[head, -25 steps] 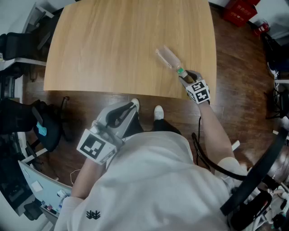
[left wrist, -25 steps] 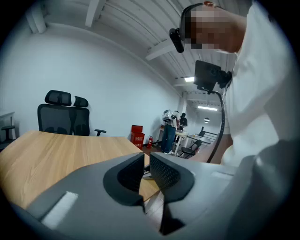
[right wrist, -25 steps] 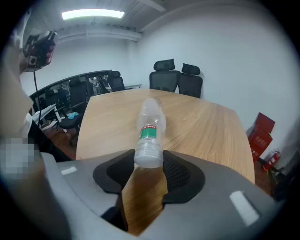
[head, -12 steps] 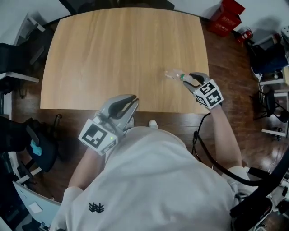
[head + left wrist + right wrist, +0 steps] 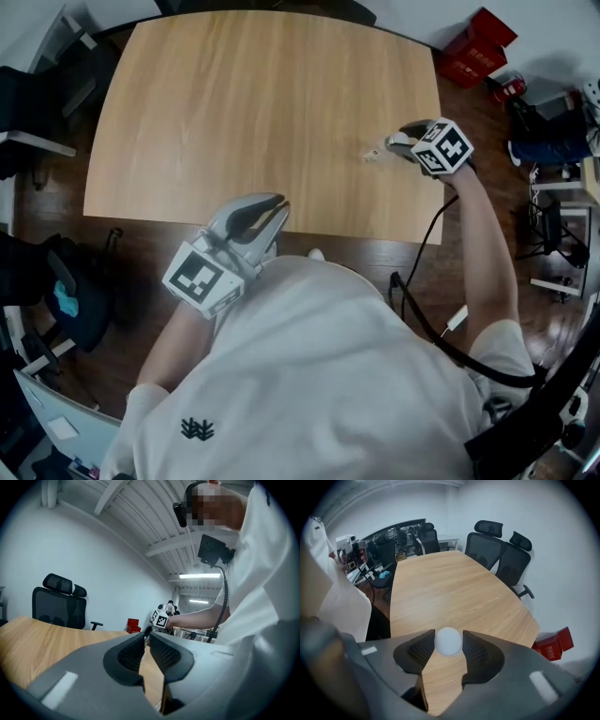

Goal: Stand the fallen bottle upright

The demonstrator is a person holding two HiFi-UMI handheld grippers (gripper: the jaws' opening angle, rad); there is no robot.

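Note:
A clear plastic bottle (image 5: 374, 155) hangs over the wooden table (image 5: 253, 103) near its right front corner, seen almost end-on. My right gripper (image 5: 403, 147) points steeply down and is shut on the bottle's top. In the right gripper view the white cap (image 5: 448, 641) sits pinched between the two ribbed pads (image 5: 424, 651), and the bottle's body is hidden below it. My left gripper (image 5: 274, 210) hovers at the table's front edge, held level, jaws together with nothing in them. In the left gripper view (image 5: 146, 637) it looks across the table toward the right gripper's marker cube (image 5: 161, 619).
Red crates (image 5: 483, 42) stand on the dark floor beyond the table's far right corner. Black office chairs (image 5: 501, 550) line the far side, and another chair (image 5: 56, 291) stands at the left. A black cable (image 5: 422, 272) trails from the right gripper.
The right gripper rose and shifted right with the bottle, which went from lying on the table to hanging by its top. The left gripper drifted slightly toward the table edge.

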